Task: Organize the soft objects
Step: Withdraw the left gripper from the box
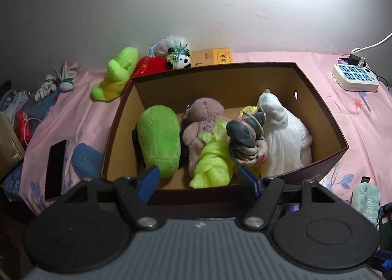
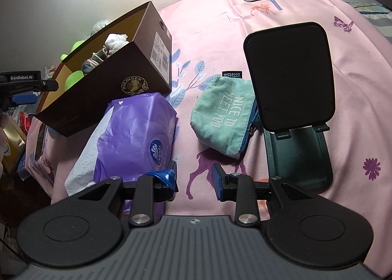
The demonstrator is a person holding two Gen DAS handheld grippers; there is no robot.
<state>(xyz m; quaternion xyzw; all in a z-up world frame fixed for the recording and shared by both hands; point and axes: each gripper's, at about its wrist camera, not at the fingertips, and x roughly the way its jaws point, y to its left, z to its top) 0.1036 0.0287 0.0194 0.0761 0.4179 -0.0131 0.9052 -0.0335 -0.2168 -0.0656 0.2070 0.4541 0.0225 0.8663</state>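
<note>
Right wrist view: the right gripper (image 2: 194,177) hangs with jaws partly apart and empty over the pink sheet (image 2: 208,42), just beside a purple Vinda tissue pack (image 2: 137,133); beyond lie a teal pouch (image 2: 223,118) reading "NICE TO MEET YOU" and the brown MULINSEN box (image 2: 110,89). Left wrist view: the left gripper (image 1: 199,179) stands wide open, empty, at the box's near rim, soft toys (image 1: 208,133) piled inside.

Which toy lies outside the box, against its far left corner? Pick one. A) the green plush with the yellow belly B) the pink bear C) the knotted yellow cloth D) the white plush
A: the green plush with the yellow belly lies on the pink sheet beside the box; the others are inside.
</note>
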